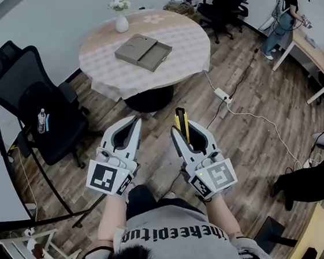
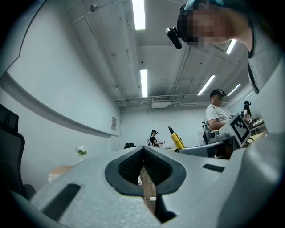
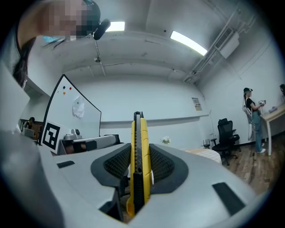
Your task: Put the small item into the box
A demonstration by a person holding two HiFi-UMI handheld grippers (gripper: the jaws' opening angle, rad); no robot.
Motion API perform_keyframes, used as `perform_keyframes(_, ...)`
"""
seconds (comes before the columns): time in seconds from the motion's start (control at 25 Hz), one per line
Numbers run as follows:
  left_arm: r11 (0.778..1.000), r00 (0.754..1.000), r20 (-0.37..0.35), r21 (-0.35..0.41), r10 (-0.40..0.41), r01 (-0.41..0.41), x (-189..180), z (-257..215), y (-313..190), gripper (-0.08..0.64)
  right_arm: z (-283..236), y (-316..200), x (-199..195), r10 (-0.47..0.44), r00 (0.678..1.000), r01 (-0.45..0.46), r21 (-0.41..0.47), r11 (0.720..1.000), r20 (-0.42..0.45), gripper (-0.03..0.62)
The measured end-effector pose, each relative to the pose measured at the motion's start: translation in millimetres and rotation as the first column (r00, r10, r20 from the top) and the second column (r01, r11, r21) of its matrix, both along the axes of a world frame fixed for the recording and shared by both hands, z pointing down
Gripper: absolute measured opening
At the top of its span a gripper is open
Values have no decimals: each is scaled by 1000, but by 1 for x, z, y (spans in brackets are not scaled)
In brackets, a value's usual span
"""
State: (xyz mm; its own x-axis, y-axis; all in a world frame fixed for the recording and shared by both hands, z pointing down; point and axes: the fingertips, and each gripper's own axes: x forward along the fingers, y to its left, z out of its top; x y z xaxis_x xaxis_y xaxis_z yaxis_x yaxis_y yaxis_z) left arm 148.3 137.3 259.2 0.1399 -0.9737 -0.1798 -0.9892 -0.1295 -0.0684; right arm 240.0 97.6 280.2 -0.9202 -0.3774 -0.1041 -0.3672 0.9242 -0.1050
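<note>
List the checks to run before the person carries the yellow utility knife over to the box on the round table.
1. Yellow-and-black plastic utility knife clamped in the right gripper: ok.
2. Blade retracted: cannot tell.
3. Left gripper shut and empty: ok.
4. Flat grey-brown cardboard box in view on the round cloth-covered table: ok.
5. Box open enough to take the knife: cannot tell.
6. Walkway clear: not ok, a white power strip with its cable lies near the table's foot.
</note>
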Motion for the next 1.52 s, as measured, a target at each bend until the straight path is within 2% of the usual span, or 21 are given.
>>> perform_keyframes(0.32,999,1000,2,-28,29,-29,-17,9,-38,14,10,-38,-18,29,1000,-30,-31,999,-6,127)
perform_keyframes(1.0,989,990,-1,-27,143,-143,-140,1,-146,14,2,-140,-129,182,983,-182,-53,982,5,127)
perform_keyframes(1.36,982,983,-2,-33,184,-184,-207,1,-162,14,6,-153,-197,220,975,-219,-73,973,10,127)
perform_keyframes(1.52,979,980,-10,-27,200,-200,-222,1,-166,14,6,-151,-212,233,972,-233,-65,970,0,127)
